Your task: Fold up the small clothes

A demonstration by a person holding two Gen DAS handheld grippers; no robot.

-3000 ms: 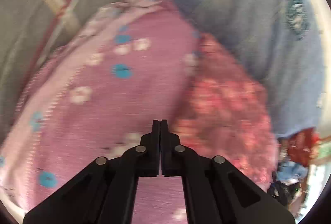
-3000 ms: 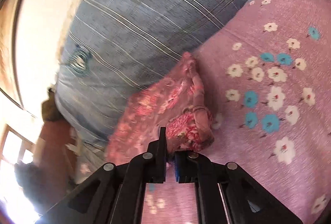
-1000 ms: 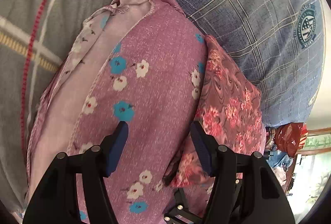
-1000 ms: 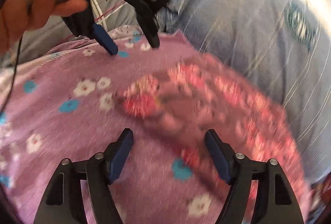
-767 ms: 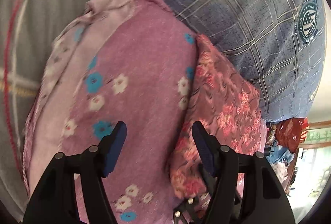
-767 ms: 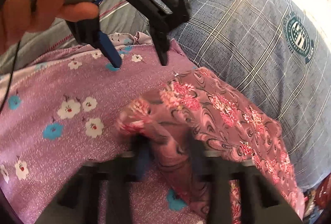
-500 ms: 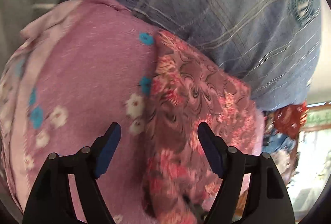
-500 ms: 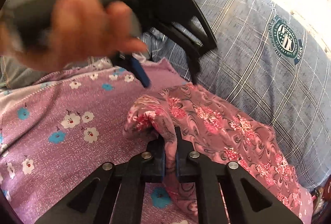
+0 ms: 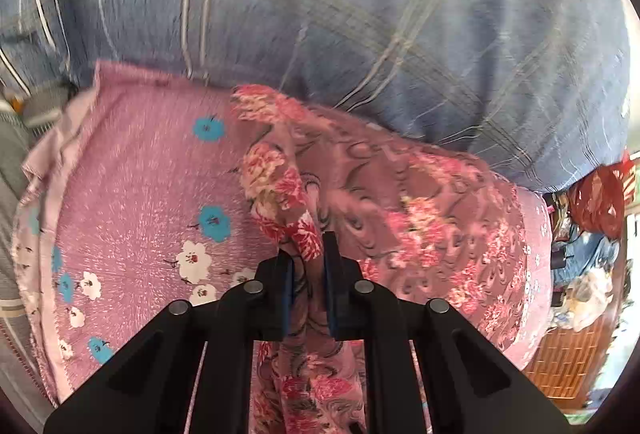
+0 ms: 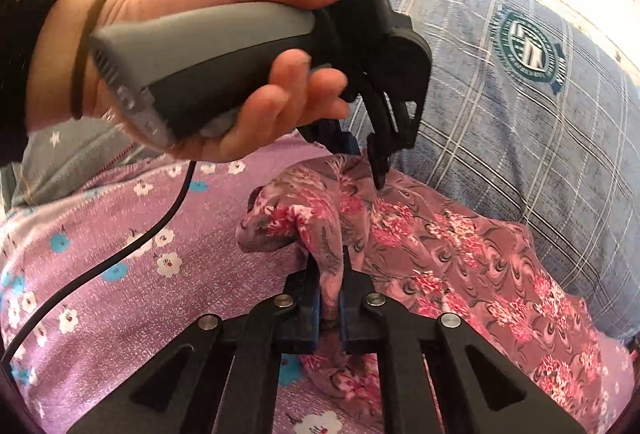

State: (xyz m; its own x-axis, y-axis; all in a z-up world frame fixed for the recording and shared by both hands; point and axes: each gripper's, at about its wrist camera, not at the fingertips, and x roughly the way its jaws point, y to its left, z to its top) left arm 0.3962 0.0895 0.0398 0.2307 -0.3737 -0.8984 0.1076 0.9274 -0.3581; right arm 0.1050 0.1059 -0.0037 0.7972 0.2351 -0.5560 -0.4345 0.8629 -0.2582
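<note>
You are pinching the red flowered garment (image 9: 420, 201) with both claws; your left claw (image 9: 307, 274) has just been closing and is now pressing a raised ridge of that cloth between its blue pads, and in the right wrist view you can see it reaching down onto the garment's far edge, held in your left hand (image 10: 208, 73); your right claw (image 10: 331, 298) is pressed together on a fold at the near edge, the cloth rising up between its fingers; the garment is lying crumpled on the purple flowered sheet (image 9: 152, 201), just beside and partly against the big blue checked pillow (image 9: 360, 13), which is sitting behind it; judging by how things are lying, you are only starting on this piece, since it is bunched and uneven with no clean fold showing, so spreading it flat, folding it and setting it down are all looking like work still to do; no finished stack is showing in either view; as for writing, the pillow is carrying a round green and white crest (image 10: 528, 49) with lettering around its ring, but the letters are too small and blurred for you to read; nothing else is bearing a label you could make out.
</note>
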